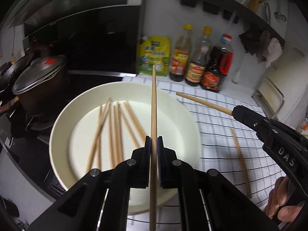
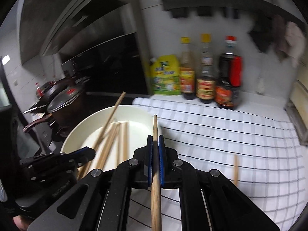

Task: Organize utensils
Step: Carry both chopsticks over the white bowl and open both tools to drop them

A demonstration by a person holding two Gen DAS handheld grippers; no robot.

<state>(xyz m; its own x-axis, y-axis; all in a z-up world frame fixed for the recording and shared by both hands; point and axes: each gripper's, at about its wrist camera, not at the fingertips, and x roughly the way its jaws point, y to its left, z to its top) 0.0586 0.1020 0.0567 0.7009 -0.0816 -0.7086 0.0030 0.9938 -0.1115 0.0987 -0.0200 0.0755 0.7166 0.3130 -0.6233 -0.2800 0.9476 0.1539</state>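
Observation:
A wide cream bowl [image 1: 63, 119] sits on the checked cloth and holds several wooden chopsticks [image 1: 113, 130]. My left gripper [image 1: 153, 144] is shut on a chopstick [image 1: 154, 100] and holds it over the bowl, pointing forward. My right gripper [image 2: 155, 144] is shut on another chopstick [image 2: 155, 127] just right of the bowl's rim [image 2: 134, 108]; it shows in the left wrist view [image 1: 233, 111] with its chopstick [image 1: 202, 101] pointing left. One loose chopstick [image 1: 240, 157] lies on the cloth, also visible in the right wrist view [image 2: 235, 167].
A yellow refill pouch [image 1: 154, 55] and three sauce bottles [image 1: 194, 57] stand along the back wall. A lidded pot [image 1: 40, 77] and pans sit on the stove to the left. The white checked cloth [image 1: 221, 134] covers the counter. A metal rack [image 1: 269, 94] is at the right.

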